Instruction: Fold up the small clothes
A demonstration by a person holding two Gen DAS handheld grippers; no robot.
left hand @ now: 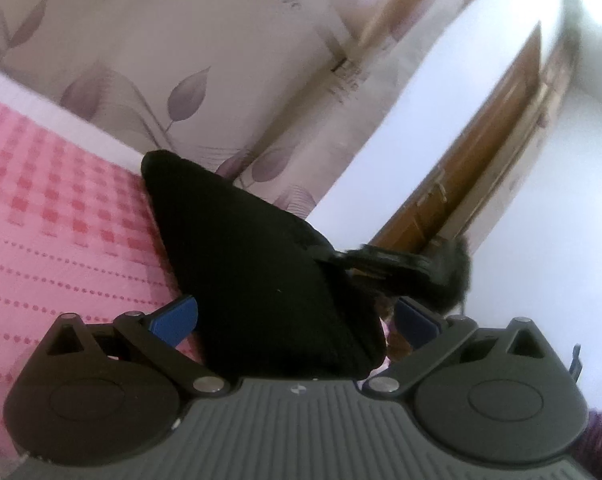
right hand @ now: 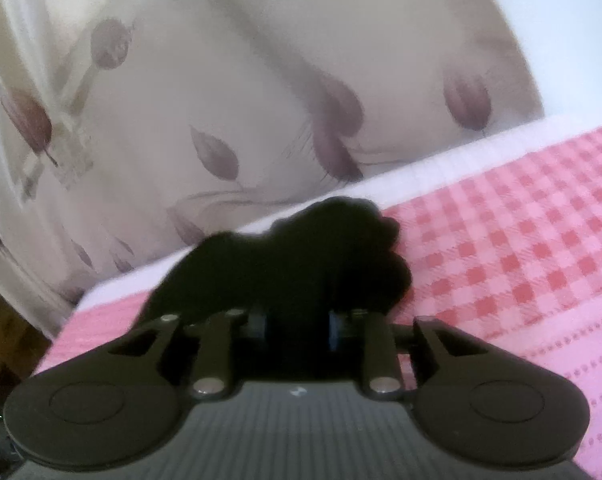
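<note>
Blue-padded fingers of the left gripper stand spread wide, with the black garment bulging between them but, as far as the view shows, not pinched. Just past that, the right gripper is clenched on the same black garment, the cloth bunched up over its nearly closed fingers. In the left view the right gripper shows at the garment's far corner, lifting it. One end of the garment trails on the pink checked bed cover, near its white edge. Beyond the garment hangs a leaf-print curtain.

With only one grasp holding, the free side could sag and crumple, spoiling the fold. A bunched grip may also trap several layers, so the edge would not lie flat.
</note>
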